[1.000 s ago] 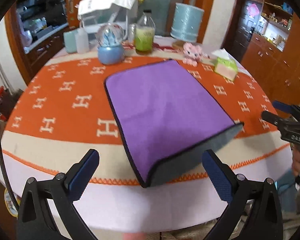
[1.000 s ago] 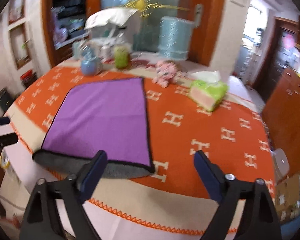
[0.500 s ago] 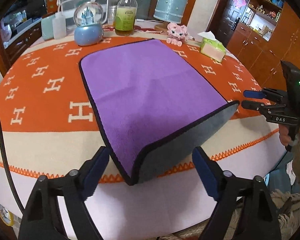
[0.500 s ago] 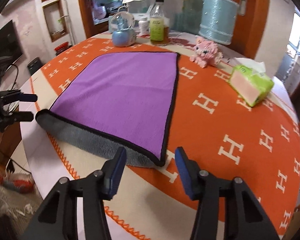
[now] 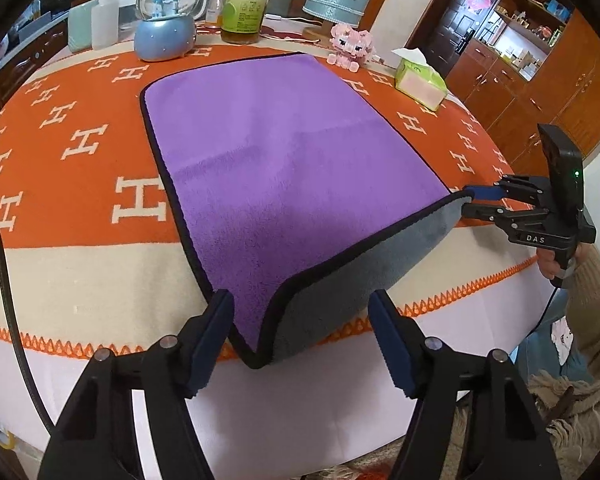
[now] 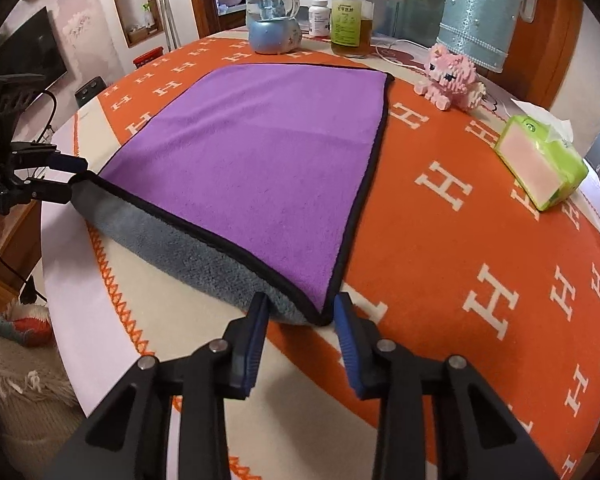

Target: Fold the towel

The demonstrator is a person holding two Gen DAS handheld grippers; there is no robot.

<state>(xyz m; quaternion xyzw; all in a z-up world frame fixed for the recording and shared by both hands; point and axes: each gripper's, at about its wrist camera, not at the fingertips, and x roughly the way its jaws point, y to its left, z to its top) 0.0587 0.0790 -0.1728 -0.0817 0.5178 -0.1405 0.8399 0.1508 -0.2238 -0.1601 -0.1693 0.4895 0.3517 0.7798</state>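
A purple towel (image 5: pixel 284 152) with black trim and a grey underside lies spread on the round table; it also shows in the right wrist view (image 6: pixel 260 152). Its near edge droops over the table rim, grey side showing. My left gripper (image 5: pixel 300 340) is open, its fingers either side of the towel's near left corner. My right gripper (image 6: pixel 302 332) is open, its fingers straddling the near right corner. Each gripper shows in the other's view, the right gripper (image 5: pixel 470 202) and the left gripper (image 6: pixel 70 180), at opposite ends of the near edge.
The table has an orange cloth with white H marks (image 5: pixel 80 144). At the far side stand a snow globe (image 5: pixel 166 16), a bottle (image 5: pixel 247 2), a blue lamp shade (image 6: pixel 476 12), a pink block toy (image 6: pixel 452 76) and a green tissue pack (image 6: pixel 540 160).
Both grippers have moved forward to the towel's near corners. The right gripper's jaws have narrowed, and the left's also stand closer together.
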